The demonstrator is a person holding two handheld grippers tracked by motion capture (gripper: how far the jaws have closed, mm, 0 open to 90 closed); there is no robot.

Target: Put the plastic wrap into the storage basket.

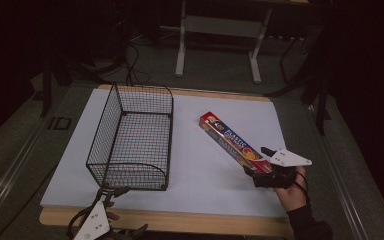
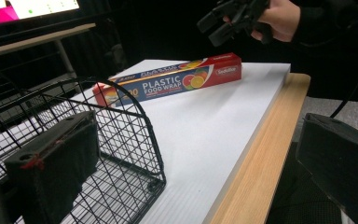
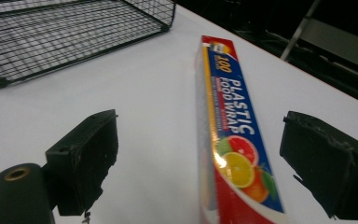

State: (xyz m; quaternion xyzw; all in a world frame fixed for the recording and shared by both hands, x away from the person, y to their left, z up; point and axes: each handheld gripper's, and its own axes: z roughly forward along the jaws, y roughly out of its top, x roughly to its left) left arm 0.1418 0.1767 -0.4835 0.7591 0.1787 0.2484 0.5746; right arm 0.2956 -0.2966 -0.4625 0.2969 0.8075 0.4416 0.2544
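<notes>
A long red and blue box of plastic food wrap [image 1: 232, 142] lies flat on the white board [image 1: 195, 165], angled from the middle toward the near right. My right gripper [image 1: 260, 162] hovers over the box's near end, open, with the box [image 3: 230, 135] lying between its wide-apart jaws and neither jaw touching it. A black wire basket [image 1: 132, 137] stands on the left half of the board. My left gripper [image 1: 111, 194] is at the board's near edge, open, one jaw against the basket's near end wall [image 2: 116, 135]. The box [image 2: 168, 81] and the right gripper [image 2: 226, 18] appear beyond it.
The board rests on a wooden table [image 1: 180, 222] whose edge shows along the front. A white table frame [image 1: 220, 30] stands on the floor behind. Dark surroundings and cables lie to the left and right.
</notes>
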